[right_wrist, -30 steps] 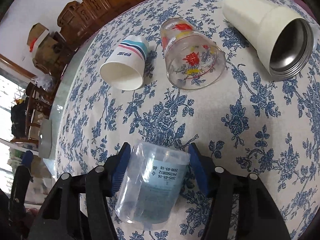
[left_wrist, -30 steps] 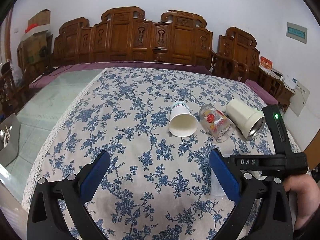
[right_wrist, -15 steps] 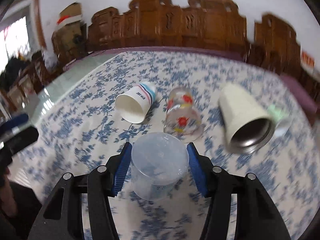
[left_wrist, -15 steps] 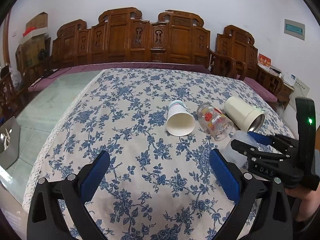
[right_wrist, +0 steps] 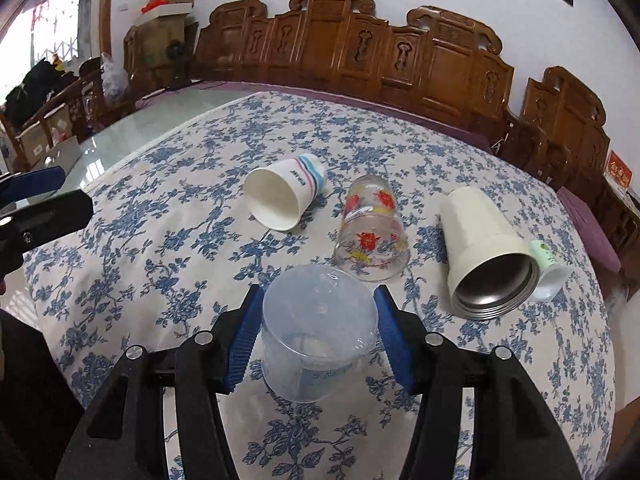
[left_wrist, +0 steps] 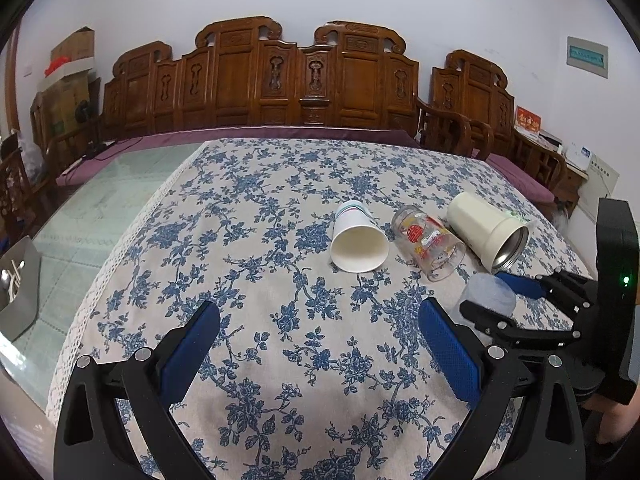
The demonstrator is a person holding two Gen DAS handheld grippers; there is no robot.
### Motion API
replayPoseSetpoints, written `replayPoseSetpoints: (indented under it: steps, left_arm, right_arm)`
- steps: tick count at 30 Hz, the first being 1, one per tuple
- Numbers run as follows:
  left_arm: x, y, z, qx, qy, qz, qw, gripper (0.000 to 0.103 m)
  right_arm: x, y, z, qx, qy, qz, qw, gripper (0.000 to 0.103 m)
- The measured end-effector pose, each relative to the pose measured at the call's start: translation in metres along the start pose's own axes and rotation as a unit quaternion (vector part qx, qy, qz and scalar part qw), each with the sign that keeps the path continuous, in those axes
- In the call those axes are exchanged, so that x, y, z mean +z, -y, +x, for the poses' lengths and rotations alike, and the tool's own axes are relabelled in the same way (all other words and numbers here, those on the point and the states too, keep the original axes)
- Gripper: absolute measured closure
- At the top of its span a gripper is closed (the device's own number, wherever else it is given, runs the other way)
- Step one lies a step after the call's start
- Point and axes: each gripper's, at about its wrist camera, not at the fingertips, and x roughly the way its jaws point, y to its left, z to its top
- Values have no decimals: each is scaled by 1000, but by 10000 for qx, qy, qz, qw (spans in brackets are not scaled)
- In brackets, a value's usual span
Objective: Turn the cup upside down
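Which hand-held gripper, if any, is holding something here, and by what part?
The right hand-held gripper grips the clear plastic cup by its side wall, one pad on each side. The left hand-held gripper holds nothing.

Two low forward-facing tong-mounted fisheyes above the floral tablecloth [left_wrist: 280, 240], sharing three tipped cups.

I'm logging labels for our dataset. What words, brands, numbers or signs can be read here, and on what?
Nothing reads clearly.
Paper cup: blue print by the stripes, too small.
Glass: a red emblem, no legible words.
Clear cup held in the right gripper: faint print low on its wall, blurred.
Red card by the wall: gold characters, too small.
Wall plaque: a line of text, unreadable.
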Motion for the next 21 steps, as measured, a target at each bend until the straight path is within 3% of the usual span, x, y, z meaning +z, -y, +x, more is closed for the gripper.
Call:
replayPoseSetpoints:
  steps: [14,21]
  left_arm:
    - [1,4,-7,-5,78,49,10000,7]
    - [-3,11,-4,4,-2,134,9999,7]
  right_arm:
    - [-13,3,-30,495,211,651,9964,39]
    - [-35,12,-61,467,346,999,9933,34]
